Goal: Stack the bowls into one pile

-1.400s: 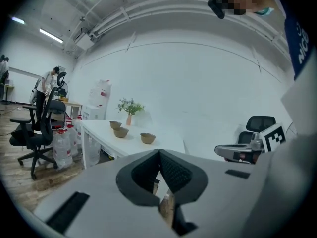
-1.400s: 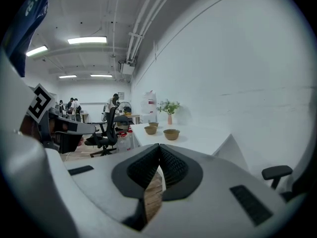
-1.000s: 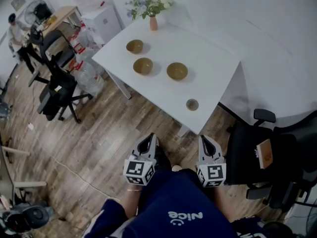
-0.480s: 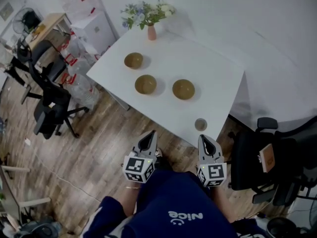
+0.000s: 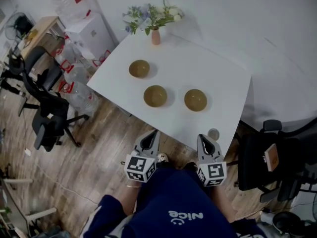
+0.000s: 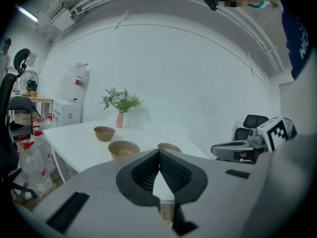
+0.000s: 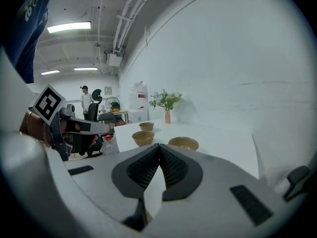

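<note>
The tabletop (image 5: 218,68) is looking smooth and matt white. The bowls (image 5: 155,96) are showing a brown surface with a soft sheen. The floor (image 5: 99,148) is showing wood-grain planks. The left gripper (image 6: 159,152) and right gripper (image 7: 159,146) are wearing matt grey plastic shells, their fingers (image 6: 174,171) lined with dark ribbed pads.

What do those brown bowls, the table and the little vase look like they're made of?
Bowls: likely glazed ceramic, from the even tan-brown colour and thick rims; wood or plastic possible. Table: smooth matte white top, perhaps laminate or painted board. Vase: opaque pinkish, probably ceramic; too small to be sure.
</note>
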A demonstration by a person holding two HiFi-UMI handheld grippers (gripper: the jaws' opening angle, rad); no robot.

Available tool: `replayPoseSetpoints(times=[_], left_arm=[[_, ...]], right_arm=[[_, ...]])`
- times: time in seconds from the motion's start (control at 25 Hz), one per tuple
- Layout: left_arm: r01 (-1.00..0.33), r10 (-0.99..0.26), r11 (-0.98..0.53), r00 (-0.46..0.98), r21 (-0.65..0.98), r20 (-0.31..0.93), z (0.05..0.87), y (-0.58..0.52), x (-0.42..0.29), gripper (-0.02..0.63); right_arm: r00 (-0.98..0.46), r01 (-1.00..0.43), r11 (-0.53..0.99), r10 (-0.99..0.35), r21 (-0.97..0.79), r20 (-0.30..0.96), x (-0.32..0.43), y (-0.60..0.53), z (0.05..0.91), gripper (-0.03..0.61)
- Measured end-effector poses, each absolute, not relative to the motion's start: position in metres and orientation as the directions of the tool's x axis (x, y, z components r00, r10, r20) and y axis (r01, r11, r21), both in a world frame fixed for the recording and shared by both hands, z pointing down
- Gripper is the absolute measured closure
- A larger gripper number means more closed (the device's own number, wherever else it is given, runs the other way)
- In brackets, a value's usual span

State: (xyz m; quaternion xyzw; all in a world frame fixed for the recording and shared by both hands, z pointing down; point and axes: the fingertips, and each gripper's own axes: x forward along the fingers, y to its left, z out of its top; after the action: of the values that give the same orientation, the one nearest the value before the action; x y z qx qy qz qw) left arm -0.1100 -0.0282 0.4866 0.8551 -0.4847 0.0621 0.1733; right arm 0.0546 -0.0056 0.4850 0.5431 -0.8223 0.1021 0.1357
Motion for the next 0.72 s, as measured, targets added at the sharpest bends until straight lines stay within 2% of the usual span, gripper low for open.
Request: replayPoseSetpoints(times=[0.72], left_arm=[[-0.884, -0.831, -0.390, 0.459, 0.260, 0.315, 0.489, -0.087, -0.128, 0.595]], right_arm=[[-0.408, -0.904, 0.428, -0.847, -0.019, 0.341, 0.044, -0.074, 0.478, 0.555]])
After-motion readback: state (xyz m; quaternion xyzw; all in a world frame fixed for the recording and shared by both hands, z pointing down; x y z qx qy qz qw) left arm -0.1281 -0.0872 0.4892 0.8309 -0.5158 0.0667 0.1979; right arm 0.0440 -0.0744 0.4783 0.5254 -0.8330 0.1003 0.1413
